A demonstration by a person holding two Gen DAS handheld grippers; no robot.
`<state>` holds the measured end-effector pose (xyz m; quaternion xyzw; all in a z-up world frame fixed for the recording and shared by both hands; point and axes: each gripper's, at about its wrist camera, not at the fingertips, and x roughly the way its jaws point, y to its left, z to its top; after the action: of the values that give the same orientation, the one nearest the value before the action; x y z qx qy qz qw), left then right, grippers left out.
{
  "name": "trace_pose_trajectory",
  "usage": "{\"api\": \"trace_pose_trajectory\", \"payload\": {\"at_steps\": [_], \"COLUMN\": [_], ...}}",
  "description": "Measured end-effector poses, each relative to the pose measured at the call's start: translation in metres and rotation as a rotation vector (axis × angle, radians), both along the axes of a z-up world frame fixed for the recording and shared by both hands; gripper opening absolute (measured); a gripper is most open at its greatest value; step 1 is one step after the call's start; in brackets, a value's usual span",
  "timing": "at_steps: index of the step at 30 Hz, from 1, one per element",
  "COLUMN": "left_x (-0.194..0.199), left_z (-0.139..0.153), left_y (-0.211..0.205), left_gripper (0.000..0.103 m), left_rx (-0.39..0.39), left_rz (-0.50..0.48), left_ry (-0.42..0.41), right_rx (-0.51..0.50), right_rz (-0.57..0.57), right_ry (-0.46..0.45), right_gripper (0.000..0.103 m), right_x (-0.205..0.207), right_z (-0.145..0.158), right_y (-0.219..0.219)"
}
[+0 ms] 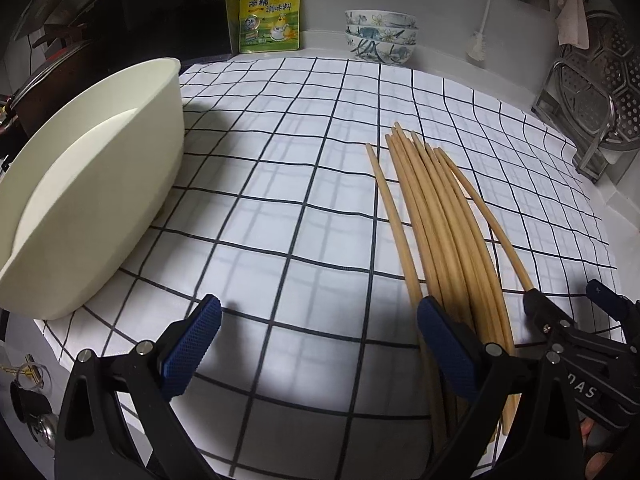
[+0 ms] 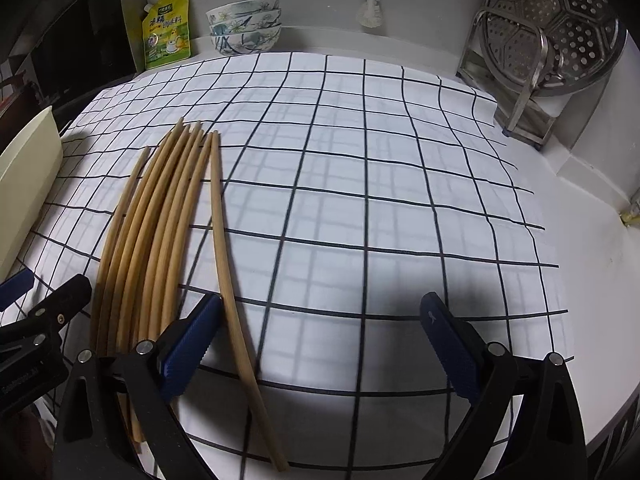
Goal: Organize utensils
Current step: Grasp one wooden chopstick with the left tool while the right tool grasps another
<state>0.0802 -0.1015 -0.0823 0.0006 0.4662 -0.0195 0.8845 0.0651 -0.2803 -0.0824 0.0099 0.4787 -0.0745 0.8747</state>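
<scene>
While both the left gripper [image 1: 318, 344] and right gripper [image 2: 320, 344] are held wide open and empty, light, stiff, roll-prone chopsticks [image 1: 436, 216] are seen between them, best pinched mid-length, one lying inside the right jaws.

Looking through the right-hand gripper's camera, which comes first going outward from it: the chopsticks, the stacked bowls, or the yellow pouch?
From the right gripper, in its own view:
1. Chopsticks: lying on the checked cloth, one beside its left finger.
2. Stacked bowls: far back, left of centre.
3. Yellow pouch: back left corner, against the wall.
The bowls and pouch are nearly level, too close to rank firmly.
</scene>
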Motion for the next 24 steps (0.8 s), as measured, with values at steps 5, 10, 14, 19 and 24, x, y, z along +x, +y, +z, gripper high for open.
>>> {"api": "trace_pose_trajectory", "payload": {"at_steps": [5, 10, 14, 19, 24], "left_x": [0.002, 0.002, 0.001, -0.001, -0.003], "left_z": [0.000, 0.000, -0.006, -0.006, 0.000], "left_y": [-0.001, -0.008, -0.010, -0.003, -0.005], "left_gripper": [0.097, 0.097, 0.098, 0.097, 0.063], "left_rx": [-0.008, 0.007, 0.046, 0.045, 0.033], "left_rz": [0.012, 0.000, -0.010, 0.002, -0.019], "left_ry": [-0.001, 0.001, 0.005, -0.012, -0.031], "right_rx": [0.022, 0.005, 0.000, -0.031, -0.009], "right_rz": [0.001, 0.017, 0.021, 0.033, 0.078], "right_ry": [0.000, -0.002, -0.003, -0.015, -0.035], "right_gripper": [0.094, 0.094, 0.094, 0.094, 0.078], "right_x": [0.000, 0.001, 0.001, 0.001, -0.001], "right_z": [-0.002, -0.001, -0.001, 0.000, 0.002], "right_y": [-0.003, 0.003, 0.003, 0.008, 0.016]}}
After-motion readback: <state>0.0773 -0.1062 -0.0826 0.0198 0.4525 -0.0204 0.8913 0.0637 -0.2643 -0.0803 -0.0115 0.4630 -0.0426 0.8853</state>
